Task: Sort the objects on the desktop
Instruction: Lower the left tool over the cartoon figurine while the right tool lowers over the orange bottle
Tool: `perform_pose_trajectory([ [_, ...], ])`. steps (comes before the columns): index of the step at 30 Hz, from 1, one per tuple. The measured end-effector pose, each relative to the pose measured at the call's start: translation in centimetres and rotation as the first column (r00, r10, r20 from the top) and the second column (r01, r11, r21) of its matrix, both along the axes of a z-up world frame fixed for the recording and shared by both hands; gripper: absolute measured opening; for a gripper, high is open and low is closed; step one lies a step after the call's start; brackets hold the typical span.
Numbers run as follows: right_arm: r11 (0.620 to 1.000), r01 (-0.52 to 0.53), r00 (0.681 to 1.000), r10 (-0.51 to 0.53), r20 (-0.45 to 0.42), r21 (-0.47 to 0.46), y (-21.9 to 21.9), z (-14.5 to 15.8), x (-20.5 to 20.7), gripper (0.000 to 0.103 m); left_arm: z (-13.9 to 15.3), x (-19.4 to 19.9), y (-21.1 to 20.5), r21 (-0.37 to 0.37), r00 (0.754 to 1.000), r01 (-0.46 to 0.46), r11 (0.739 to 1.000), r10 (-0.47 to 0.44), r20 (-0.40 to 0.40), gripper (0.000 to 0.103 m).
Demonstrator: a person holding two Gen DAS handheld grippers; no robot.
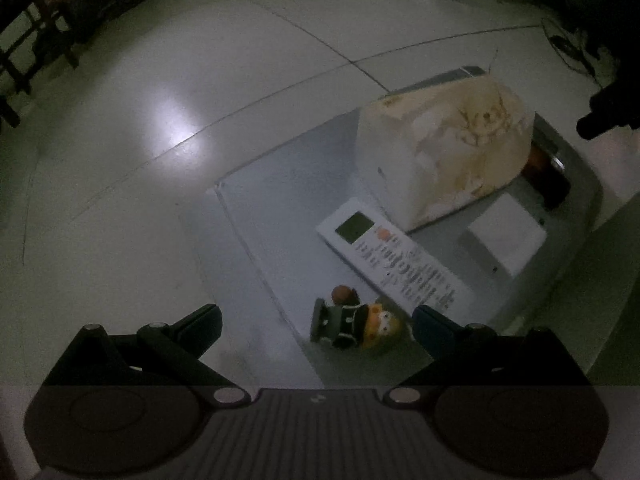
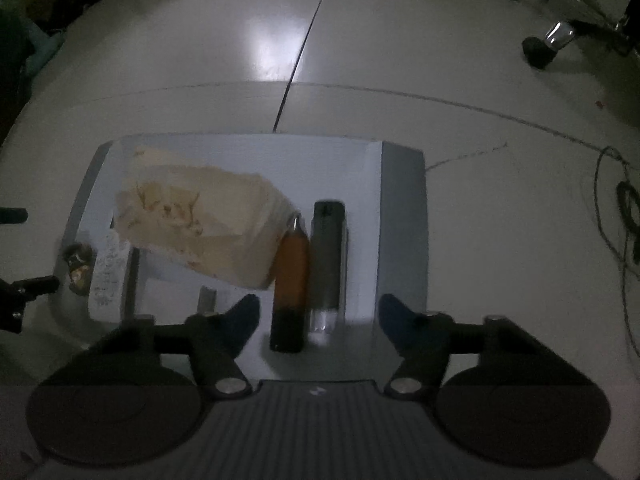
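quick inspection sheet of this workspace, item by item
surface: grey tray on a pale tiled floor.
job's things: beige tissue pack, white remote, small figurine, white box, orange bottle beside a grey tube, all in the tray.
clutter: nothing seen.
grippers: left tongs open, straddling the figurine without touching; right tongs open, either side of the bottle and tube ends, pads clear of both.
cables: dark cable on the floor to the right of the tray.
surroundings: chair castors; dark furniture at the far left.
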State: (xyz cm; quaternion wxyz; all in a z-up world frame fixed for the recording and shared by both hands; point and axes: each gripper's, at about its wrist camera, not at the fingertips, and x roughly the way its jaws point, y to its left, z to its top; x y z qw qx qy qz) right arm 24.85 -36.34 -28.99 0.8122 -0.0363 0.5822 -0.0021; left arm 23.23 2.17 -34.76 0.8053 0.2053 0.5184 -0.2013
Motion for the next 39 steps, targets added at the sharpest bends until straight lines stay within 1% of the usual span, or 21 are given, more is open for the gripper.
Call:
perform_pose_trajectory([
  [2, 1.000, 0.019, 0.999, -0.018, -0.031, 0.025, -0.1, -0.4, 0.1, 0.060, -0.2, -0.2, 0.0, 0.018, 1.000, 0.015, 1.000, -0.015, 0.004, 0.103],
  [6, 0.998, 0.039, 0.997, -0.036, -0.069, 0.040, 0.2, -1.0, 0.9, 0.060, -0.6, -0.3, 0.2, 0.029, 1.000, 0.029, 0.999, -0.029, -0.010, 0.103],
  [8, 0.998, 0.051, 0.996, -0.047, -0.082, 0.043, 0.4, -1.2, 1.2, 0.057, -0.7, -0.4, 0.1, 0.018, 0.999, 0.042, 0.999, -0.042, -0.007, 0.103],
  [10, 0.999, 0.042, 0.994, -0.038, -0.101, 0.036, 0.7, -1.7, 1.5, 0.057, -0.7, -0.4, -0.1, 0.008, 0.999, 0.054, 0.999, -0.054, -0.009, 0.103],
  [12, 0.999, 0.024, 0.993, -0.021, -0.118, 0.023, 1.1, -2.2, 1.7, 0.049, -1.0, -0.2, -0.3, -0.004, 0.998, 0.067, 0.998, -0.067, -0.014, 0.103],
  [14, 1.000, 0.015, 0.991, -0.012, -0.130, 0.021, 1.3, -2.8, 1.9, 0.047, -1.3, 0.0, -0.6, -0.013, 0.997, 0.080, 0.997, -0.080, -0.019, 0.103],
  [19, 0.996, 0.054, 0.984, -0.041, -0.175, 0.066, 0.6, -4.1, 2.3, 0.046, -1.5, 1.2, -0.9, -0.047, 0.989, 0.126, 0.991, -0.129, -0.068, 0.103],
  [22, 0.997, 0.034, 0.984, -0.022, -0.174, 0.064, 0.3, -4.4, 2.6, 0.046, -1.5, 2.1, -1.2, -0.082, 0.983, 0.140, 0.987, -0.148, -0.105, 0.103],
  [24, 0.998, 0.018, 0.984, -0.007, -0.179, 0.060, 0.2, -4.6, 2.8, 0.046, -1.5, 2.4, -1.6, -0.101, 0.977, 0.165, 0.981, -0.176, -0.121, 0.102],
  [25, 0.998, 0.012, 0.984, -0.001, -0.180, 0.058, 0.2, -4.6, 2.8, 0.046, -1.5, 2.5, -1.8, -0.110, 0.973, 0.177, 0.978, -0.191, -0.129, 0.100],
  [26, 0.998, 0.008, 0.984, 0.003, -0.180, 0.058, 0.2, -4.6, 2.9, 0.046, -1.4, 2.5, -1.9, -0.131, 0.966, 0.209, 0.969, -0.226, -0.124, 0.092],
  [27, 0.998, 0.005, 0.984, 0.005, -0.178, 0.058, 0.2, -4.5, 2.9, 0.046, -1.3, 2.4, -2.0, -0.138, 0.961, 0.232, 0.963, -0.248, -0.120, 0.086],
  [28, 0.998, -0.001, 0.985, 0.011, -0.173, 0.055, 0.2, -4.5, 3.0, 0.046, -1.3, 2.3, -2.0, -0.142, 0.956, 0.253, 0.957, -0.270, -0.115, 0.085],
  [29, 0.999, -0.011, 0.986, 0.020, -0.167, 0.052, 0.2, -4.4, 3.0, 0.046, -1.3, 2.3, -2.1, -0.146, 0.950, 0.273, 0.951, -0.290, -0.111, 0.080],
  [30, 0.999, -0.021, 0.987, 0.028, -0.161, 0.049, 0.3, -4.3, 3.0, 0.046, -1.3, 2.2, -2.1, -0.142, 0.947, 0.288, 0.947, -0.304, -0.104, 0.071],
  [32, 0.998, -0.025, 0.988, 0.033, -0.154, 0.053, 0.3, -4.3, 3.0, 0.046, -1.6, 2.1, -2.0, -0.129, 0.942, 0.309, 0.942, -0.322, -0.099, 0.062],
  [36, 0.997, -0.013, 0.988, 0.024, -0.150, 0.070, 0.4, -4.0, 3.1, 0.047, -2.1, 1.6, -1.6, -0.082, 0.933, 0.333, 0.939, -0.341, -0.116, 0.062],
  [39, 0.998, -0.037, 0.987, 0.045, -0.154, 0.056, 0.7, -4.1, 3.2, 0.047, -2.5, 1.5, -1.0, -0.070, 0.940, 0.308, 0.949, -0.315, -0.134, 0.063],
])
